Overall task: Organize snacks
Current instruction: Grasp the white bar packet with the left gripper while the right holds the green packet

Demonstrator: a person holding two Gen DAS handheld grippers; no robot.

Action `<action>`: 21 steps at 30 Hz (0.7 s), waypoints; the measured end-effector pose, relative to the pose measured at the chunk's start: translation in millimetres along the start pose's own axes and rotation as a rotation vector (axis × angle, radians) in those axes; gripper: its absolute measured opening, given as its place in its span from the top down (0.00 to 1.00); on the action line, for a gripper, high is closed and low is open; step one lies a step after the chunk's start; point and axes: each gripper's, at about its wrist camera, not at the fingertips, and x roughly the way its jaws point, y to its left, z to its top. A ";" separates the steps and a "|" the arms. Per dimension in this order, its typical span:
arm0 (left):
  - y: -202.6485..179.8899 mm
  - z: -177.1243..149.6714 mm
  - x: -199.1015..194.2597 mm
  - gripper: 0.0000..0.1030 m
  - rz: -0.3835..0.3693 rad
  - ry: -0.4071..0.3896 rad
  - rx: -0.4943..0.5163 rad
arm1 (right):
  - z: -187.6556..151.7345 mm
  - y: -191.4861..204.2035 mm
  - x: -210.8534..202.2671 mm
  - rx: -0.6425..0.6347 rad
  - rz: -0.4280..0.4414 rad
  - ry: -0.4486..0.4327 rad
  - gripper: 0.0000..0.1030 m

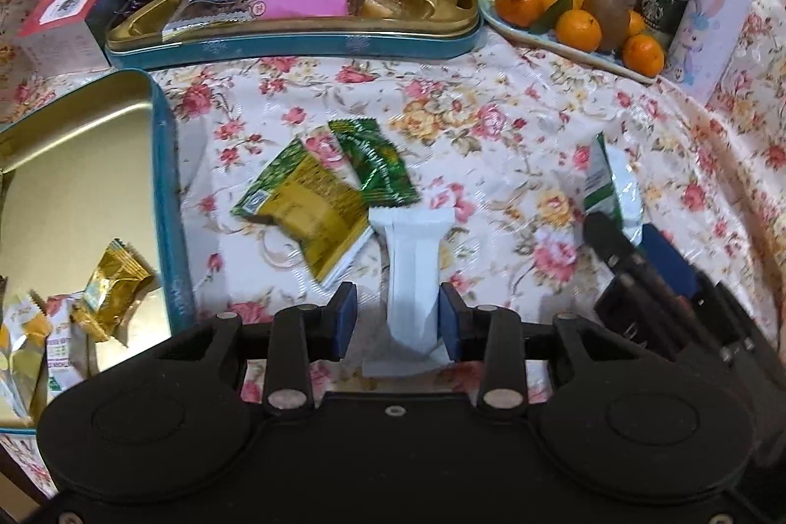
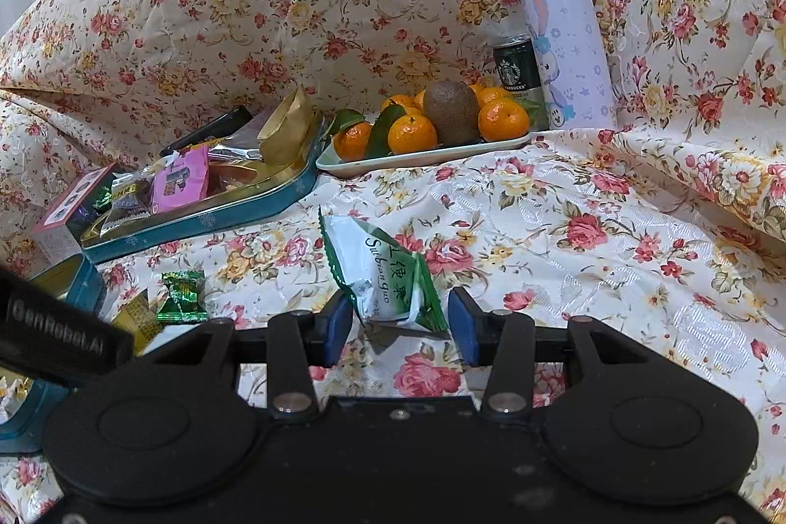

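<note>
Your left gripper (image 1: 397, 317) straddles the white packet (image 1: 410, 273) lying on the tablecloth (image 1: 491, 106), jaws not yet pinching; it looks light, crinkly and slippery, so clamp its firm middle.

Fruit tray (image 1: 555, 38) sits right of snack tin (image 1: 294, 42), bottle (image 1: 707, 13) beyond.

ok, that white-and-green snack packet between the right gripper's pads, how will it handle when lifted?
The white-and-green packet looks like crinkly foil film, so probably light and floppy, sagging outside the pads. Its glossy surface may slip. The creased corners suggest it crushes easily under a firm squeeze.
</note>
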 end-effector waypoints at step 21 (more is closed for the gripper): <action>1.9 -21.9 -12.3 0.72 0.033 0.010 0.085 | 0.2 0.0 -0.2 0.001 0.002 0.002 0.55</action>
